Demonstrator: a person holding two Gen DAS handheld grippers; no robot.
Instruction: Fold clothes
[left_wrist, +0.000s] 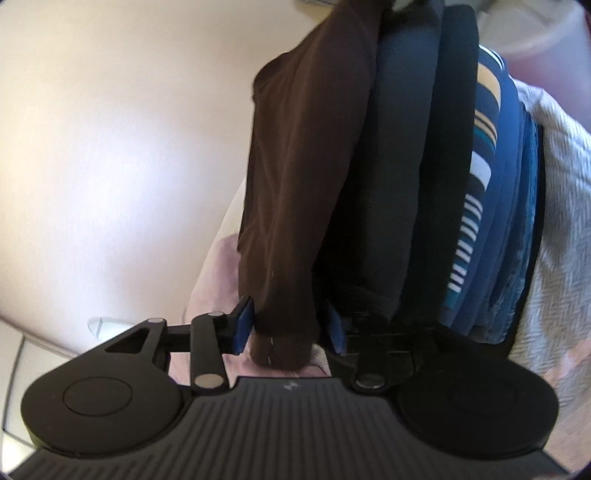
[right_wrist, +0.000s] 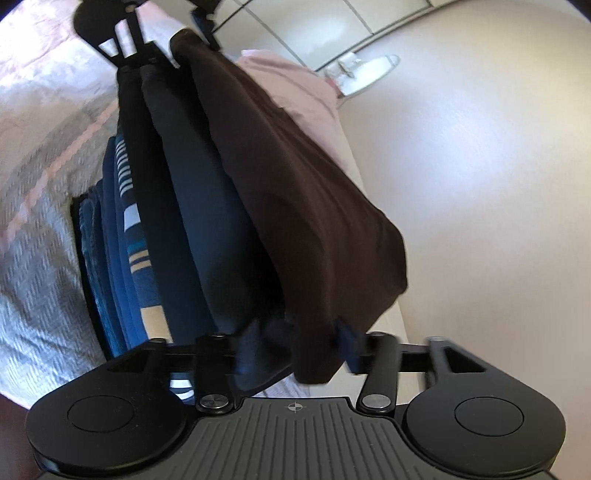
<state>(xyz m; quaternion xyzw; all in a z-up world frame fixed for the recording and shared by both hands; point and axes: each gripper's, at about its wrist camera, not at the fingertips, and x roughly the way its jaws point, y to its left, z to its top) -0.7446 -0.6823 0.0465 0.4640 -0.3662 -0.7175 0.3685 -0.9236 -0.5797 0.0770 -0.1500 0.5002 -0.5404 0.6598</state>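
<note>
Brown garment (left_wrist: 295, 177), folded into a thick bundle, hangs stretched between the two grippers just beside a stack of folded clothes (left_wrist: 461, 166) on the grey bedspread (left_wrist: 561, 192), apparently so it can be laid flat on top. Left gripper (left_wrist: 290, 328) has its blue pads pressed on one end of the cloth, jaws part open around the fold. Right gripper (right_wrist: 295, 350) pinches the opposite end likewise, keeping the fold taut so it does not come undone.

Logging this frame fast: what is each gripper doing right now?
Left gripper: closed on the dark brown folded cloth garment.
Right gripper: closed on the same garment's other end.
</note>
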